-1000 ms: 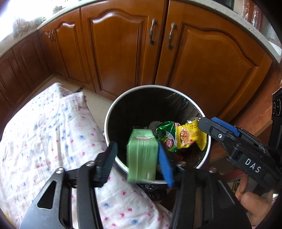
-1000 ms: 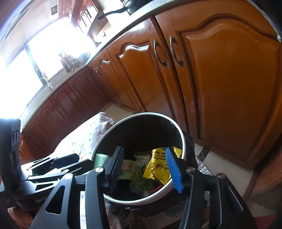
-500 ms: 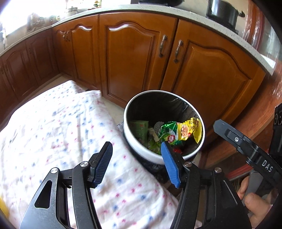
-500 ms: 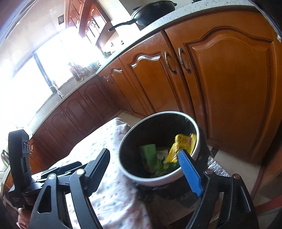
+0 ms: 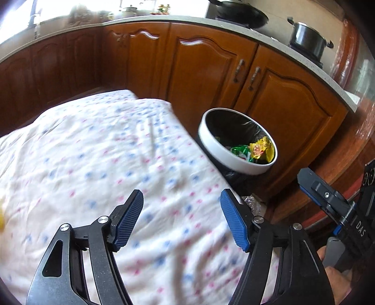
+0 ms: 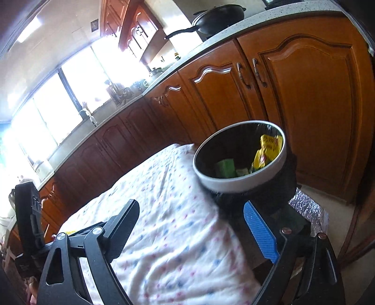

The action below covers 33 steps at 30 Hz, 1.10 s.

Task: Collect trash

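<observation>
A round white-rimmed trash bin (image 5: 234, 162) with a black liner stands beside the table, also in the right wrist view (image 6: 234, 185). Inside lie a green carton (image 6: 225, 167), a yellow snack packet (image 6: 269, 147) (image 5: 261, 150) and a green wrapper (image 5: 239, 150). My left gripper (image 5: 181, 220) is open and empty above the white patterned tablecloth (image 5: 93, 159), left of the bin. My right gripper (image 6: 194, 230) is open and empty over the table's corner, below the bin. A bit of something yellow (image 5: 1, 218) shows at the left edge.
Brown wooden cabinets (image 5: 211, 70) with metal handles run behind the bin under a pale counter. A wok (image 5: 239, 14) and a pot (image 5: 307, 37) sit on the counter. A silver foil piece (image 6: 309, 211) lies on the floor by the bin.
The green carton has left my left gripper and lies in the bin. Both grippers have pulled back and away from the bin, over the tablecloth. The right jaws have opened wider.
</observation>
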Tool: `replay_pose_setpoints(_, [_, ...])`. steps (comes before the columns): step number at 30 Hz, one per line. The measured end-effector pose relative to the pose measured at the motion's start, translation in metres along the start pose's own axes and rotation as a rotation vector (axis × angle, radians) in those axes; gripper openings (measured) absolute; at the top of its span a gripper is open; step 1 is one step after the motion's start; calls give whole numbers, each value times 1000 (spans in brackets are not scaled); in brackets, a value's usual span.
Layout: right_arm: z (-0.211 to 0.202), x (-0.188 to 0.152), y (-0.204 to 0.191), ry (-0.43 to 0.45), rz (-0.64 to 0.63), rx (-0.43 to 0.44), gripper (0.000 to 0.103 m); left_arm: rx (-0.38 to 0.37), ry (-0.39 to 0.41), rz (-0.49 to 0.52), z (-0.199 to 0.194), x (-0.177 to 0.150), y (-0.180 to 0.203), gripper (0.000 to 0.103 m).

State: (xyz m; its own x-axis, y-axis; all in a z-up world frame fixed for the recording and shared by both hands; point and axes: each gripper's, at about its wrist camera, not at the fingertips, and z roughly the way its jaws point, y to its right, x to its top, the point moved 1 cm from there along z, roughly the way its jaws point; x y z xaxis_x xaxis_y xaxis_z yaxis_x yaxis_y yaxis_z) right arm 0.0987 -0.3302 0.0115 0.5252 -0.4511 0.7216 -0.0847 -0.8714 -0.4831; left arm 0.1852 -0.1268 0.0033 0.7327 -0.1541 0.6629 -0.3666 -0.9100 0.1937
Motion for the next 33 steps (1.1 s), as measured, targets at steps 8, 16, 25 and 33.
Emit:
replay_pose_setpoints(8, [-37,-10,-39,110,-130,15,97,37,120,-68,-50,-31,-34,79])
replay_pose_setpoints(16, [-82,-20,-72,357,-280,-7,103,171,404,-25,-127,-53,-40,103])
replay_pose_setpoints(25, [-56,-58,-66,274,-300,-24,103,300,445,7,-126,-87,-47,103])
replay_pose_setpoints(33, [-51,-72,-66,259,-321,-20,103,353,424,8,-116,-109,-53,103])
